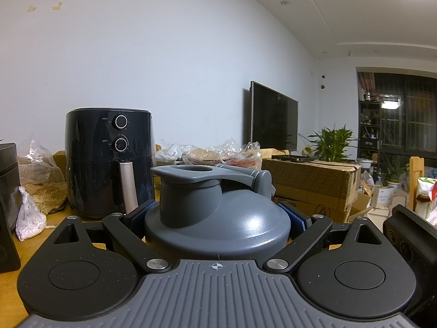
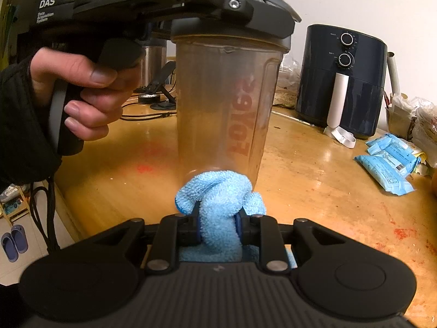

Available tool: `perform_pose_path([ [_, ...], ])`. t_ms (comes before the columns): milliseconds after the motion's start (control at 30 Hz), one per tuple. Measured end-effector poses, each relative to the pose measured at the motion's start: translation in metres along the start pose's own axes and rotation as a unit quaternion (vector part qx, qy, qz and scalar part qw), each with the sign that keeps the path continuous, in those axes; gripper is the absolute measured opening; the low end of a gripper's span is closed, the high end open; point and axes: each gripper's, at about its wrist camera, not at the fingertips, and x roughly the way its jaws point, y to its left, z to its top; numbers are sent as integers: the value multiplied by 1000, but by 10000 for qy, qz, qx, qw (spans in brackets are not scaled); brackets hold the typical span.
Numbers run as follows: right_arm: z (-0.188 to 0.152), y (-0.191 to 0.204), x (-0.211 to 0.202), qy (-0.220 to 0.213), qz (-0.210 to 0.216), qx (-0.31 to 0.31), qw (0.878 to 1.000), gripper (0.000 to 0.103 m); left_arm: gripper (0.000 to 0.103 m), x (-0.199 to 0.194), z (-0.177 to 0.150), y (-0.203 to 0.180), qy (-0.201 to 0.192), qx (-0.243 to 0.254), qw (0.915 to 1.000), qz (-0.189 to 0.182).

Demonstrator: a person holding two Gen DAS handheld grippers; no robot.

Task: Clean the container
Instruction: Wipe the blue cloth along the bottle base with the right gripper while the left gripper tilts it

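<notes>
A clear shaker bottle (image 2: 224, 109) with red lettering and a grey lid (image 1: 218, 218) is held upright above the wooden table (image 2: 314, 169). My left gripper (image 1: 218, 216) is shut on the lid's sides; it also shows in the right wrist view (image 2: 232, 19), held by a hand. My right gripper (image 2: 217, 227) is shut on a bunched light blue cloth (image 2: 218, 199). The cloth presses against the bottle's lower front wall.
A black air fryer (image 2: 341, 82) stands at the back of the table, also in the left wrist view (image 1: 109, 164). Blue packets (image 2: 387, 161) lie at the right. Cardboard boxes (image 1: 308, 186), plastic bags (image 1: 35, 175) and cables (image 2: 147, 114) surround the area.
</notes>
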Motion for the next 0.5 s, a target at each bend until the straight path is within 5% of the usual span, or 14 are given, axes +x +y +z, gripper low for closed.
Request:
perform_pose_path([
  [500, 1, 0, -8, -289, -13, 226, 9993, 18, 95, 1, 0, 1, -15, -17, 10000, -19],
])
